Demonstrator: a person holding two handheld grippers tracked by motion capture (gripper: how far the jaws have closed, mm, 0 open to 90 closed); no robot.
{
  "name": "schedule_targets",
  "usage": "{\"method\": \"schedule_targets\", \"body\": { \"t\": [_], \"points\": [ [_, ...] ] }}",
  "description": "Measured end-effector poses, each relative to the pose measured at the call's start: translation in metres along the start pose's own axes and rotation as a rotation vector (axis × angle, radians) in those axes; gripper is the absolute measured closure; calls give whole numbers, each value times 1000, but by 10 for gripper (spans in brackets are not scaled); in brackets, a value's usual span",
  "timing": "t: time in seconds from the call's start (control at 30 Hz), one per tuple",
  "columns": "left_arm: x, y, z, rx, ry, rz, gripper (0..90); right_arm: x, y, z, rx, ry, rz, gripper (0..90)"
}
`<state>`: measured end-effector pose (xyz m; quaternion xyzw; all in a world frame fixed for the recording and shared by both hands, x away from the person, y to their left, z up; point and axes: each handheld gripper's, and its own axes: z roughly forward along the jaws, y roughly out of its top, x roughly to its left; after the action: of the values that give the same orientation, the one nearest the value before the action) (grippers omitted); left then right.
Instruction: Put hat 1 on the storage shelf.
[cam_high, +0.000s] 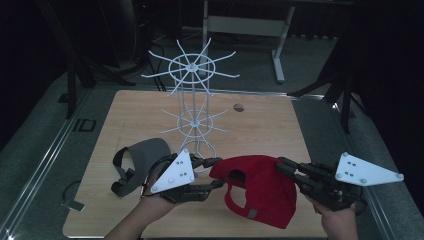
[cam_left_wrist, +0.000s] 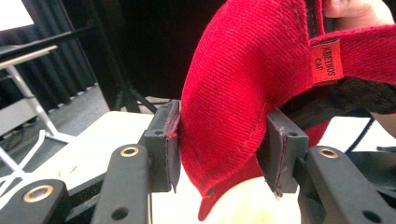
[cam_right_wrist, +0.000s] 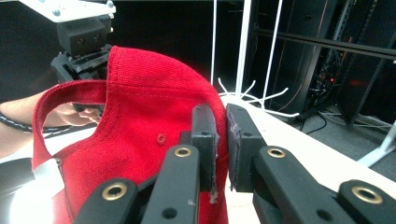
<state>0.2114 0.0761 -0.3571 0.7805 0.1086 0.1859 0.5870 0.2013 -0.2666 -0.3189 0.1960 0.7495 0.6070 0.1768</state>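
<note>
A red cap (cam_high: 260, 190) hangs between my two grippers just above the wooden table (cam_high: 265, 125). My right gripper (cam_high: 281, 166) is shut on the red cap's (cam_right_wrist: 140, 116) edge, with thin fabric pinched between the pads of that right gripper (cam_right_wrist: 222, 135). My left gripper (cam_high: 218, 172) stands open at the cap's other side. In the left gripper view the red cap (cam_left_wrist: 233, 93) bulges loosely between the pads of the left gripper (cam_left_wrist: 222, 144), and the fabric looks uncompressed. A hand holds each gripper from the near edge.
A grey cap (cam_high: 145, 155) lies on the table just left of my left gripper. A white wire rack (cam_high: 192, 100) with radiating hooks stands at the table's middle, behind the red cap. A small round hole (cam_high: 239, 107) sits farther back. Dark stands surround the table.
</note>
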Motion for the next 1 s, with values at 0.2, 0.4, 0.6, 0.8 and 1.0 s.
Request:
{"method": "schedule_targets", "body": {
  "t": [0.2, 0.4, 0.6, 0.8, 1.0],
  "points": [
    [0, -3, -9, -16, 44, -9, 527, -3, 0, -3, -6, -24, 11, 828],
    [5, -10, -19, -24, 85, -44, 527, -6, 1, -11, -17, -50, 17, 828],
    [4, -30, -21, -6, 78, -86, 501, -13, 4, -17, -27, -93, 31, 828],
    [3, -49, -23, 16, 80, -113, 497, -19, 8, -20, -32, -138, 28, 828],
    [4, -84, -24, 45, 72, -174, 475, -31, 14, -23, -58, -184, 46, 828]
  ]
}}
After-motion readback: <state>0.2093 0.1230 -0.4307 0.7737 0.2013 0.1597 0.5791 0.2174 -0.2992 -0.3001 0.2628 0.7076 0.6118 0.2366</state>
